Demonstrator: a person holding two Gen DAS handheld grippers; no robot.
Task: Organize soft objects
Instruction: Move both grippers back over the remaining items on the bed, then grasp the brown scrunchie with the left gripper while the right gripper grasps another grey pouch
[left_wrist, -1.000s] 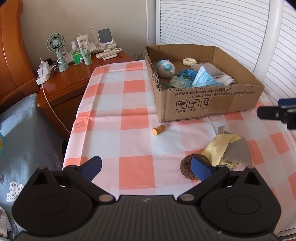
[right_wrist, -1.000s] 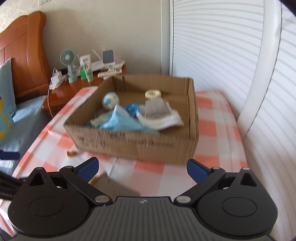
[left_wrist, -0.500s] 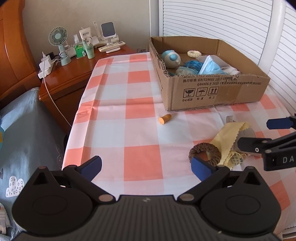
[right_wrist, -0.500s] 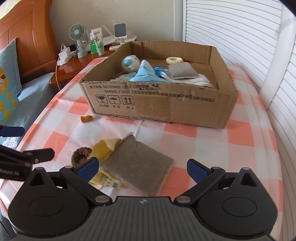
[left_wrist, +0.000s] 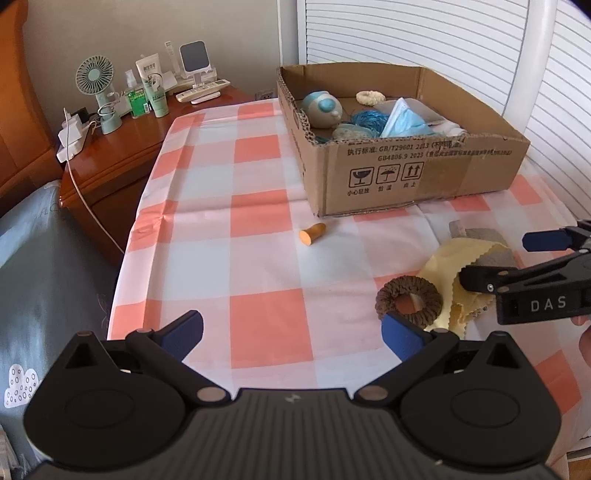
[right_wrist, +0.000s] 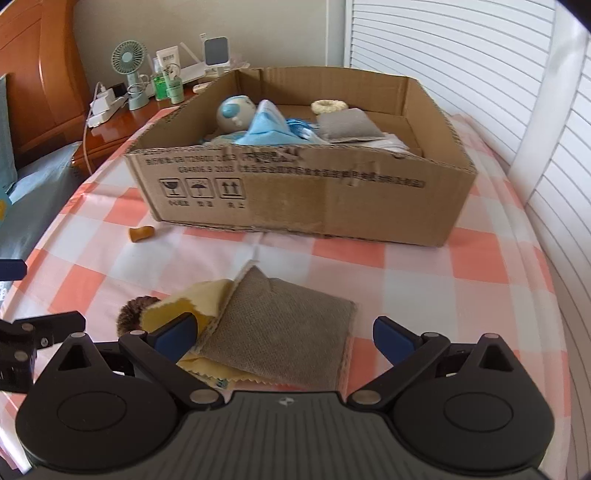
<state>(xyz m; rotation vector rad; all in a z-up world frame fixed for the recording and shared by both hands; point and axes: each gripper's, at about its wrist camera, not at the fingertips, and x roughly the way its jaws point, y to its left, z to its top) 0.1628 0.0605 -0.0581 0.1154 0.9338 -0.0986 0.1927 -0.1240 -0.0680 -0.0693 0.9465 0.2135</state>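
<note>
A cardboard box (left_wrist: 424, 173) (right_wrist: 295, 199) on the checked tablecloth holds a blue face mask (right_wrist: 269, 127), a round plush toy (left_wrist: 321, 109), blue yarn and a grey pad. In front of it lie a grey cloth pad (right_wrist: 280, 328), a yellow cloth (left_wrist: 443, 266) (right_wrist: 192, 299), a brown woven ring (left_wrist: 408, 301) and an orange earplug (left_wrist: 312, 233) (right_wrist: 140, 233). My right gripper (right_wrist: 282, 334) is open, low over the grey pad, jaws either side of it. My left gripper (left_wrist: 291, 330) is open and empty, its right finger beside the brown ring.
A wooden nightstand (left_wrist: 110, 147) at the back left carries a small fan (left_wrist: 98, 79), bottles, a phone stand and a charger with a cable. A bed with grey bedding (left_wrist: 37, 277) lies left. White shutters (left_wrist: 443, 44) stand behind the box.
My right gripper has dropped lower and closer over the grey pad and yellow cloth. My left gripper has edged forward toward the brown ring. Both stay open.
</note>
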